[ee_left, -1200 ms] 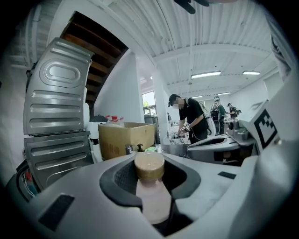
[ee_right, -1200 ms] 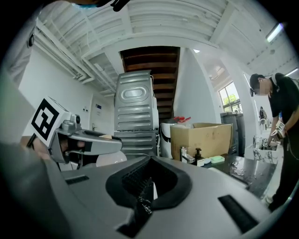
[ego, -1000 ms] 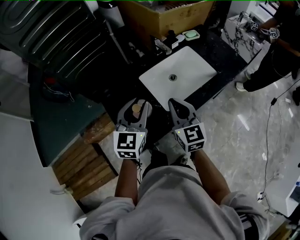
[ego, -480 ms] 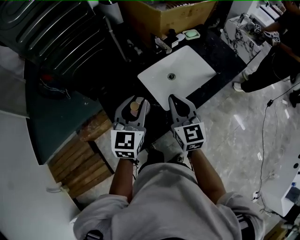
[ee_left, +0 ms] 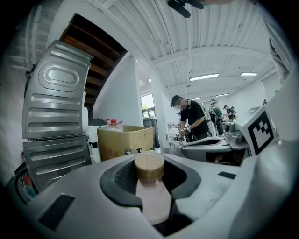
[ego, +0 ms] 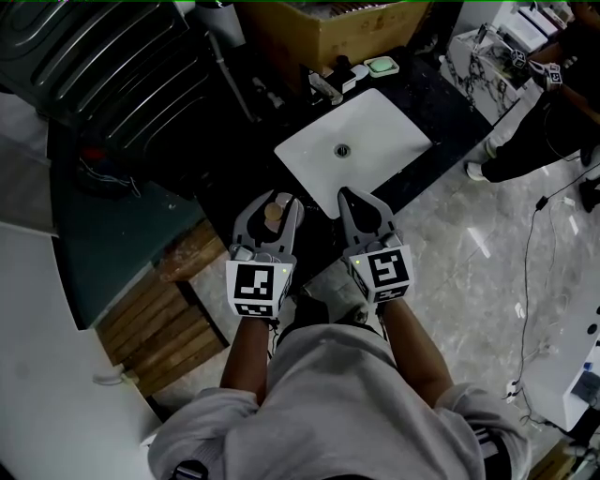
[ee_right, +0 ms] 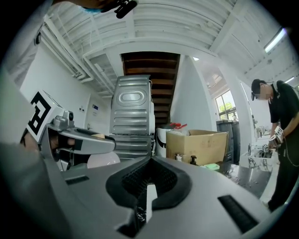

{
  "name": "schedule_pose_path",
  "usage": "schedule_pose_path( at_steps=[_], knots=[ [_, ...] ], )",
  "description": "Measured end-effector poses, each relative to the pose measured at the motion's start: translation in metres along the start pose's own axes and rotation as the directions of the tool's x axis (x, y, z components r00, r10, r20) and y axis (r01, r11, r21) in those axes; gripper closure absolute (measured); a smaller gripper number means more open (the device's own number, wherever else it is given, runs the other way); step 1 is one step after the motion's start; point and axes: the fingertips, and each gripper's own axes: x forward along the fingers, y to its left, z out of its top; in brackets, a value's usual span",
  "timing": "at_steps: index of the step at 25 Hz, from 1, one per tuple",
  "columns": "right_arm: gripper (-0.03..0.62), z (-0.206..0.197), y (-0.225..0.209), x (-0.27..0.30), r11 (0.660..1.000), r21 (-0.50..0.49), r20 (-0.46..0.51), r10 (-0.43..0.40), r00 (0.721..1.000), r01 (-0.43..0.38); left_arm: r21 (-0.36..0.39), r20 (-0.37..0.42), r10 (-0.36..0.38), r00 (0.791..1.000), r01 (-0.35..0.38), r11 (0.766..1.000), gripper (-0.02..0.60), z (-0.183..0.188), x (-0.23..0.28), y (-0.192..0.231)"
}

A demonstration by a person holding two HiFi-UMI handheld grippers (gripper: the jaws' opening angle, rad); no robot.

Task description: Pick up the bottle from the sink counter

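Observation:
A small bottle (ego: 274,214) with a tan cap and a pale pink body stands upright between the jaws of my left gripper (ego: 273,202), which is shut on it. It is held in front of the person, off the counter and short of the white sink (ego: 389,141). In the left gripper view the bottle (ee_left: 150,191) fills the gap between the dark pads, cap on top. My right gripper (ego: 353,200) hovers beside it at the same height, shut with nothing in it. In its own view the right gripper (ee_right: 148,163) shows only a thin slit between the jaws.
The sink sits in a black counter (ego: 448,105) with a faucet (ego: 324,91) and a green soap dish (ego: 382,67) behind it. A cardboard box (ego: 328,28) and ribbed metal panels (ego: 103,66) stand farther back. A person (ego: 553,103) works at the right. Wooden slats (ego: 173,323) lie low left.

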Motion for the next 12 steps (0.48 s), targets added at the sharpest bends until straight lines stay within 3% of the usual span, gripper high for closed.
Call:
schedule_pose_path(
  at_steps=[12],
  knots=[
    [0.585, 0.007, -0.003, -0.01, 1.0, -0.023, 0.016, -0.01, 1.0, 0.01, 0.008, 0.012, -0.011, 1.0, 0.011, 1.0, 0.46, 0.005, -0.003, -0.011]
  ],
)
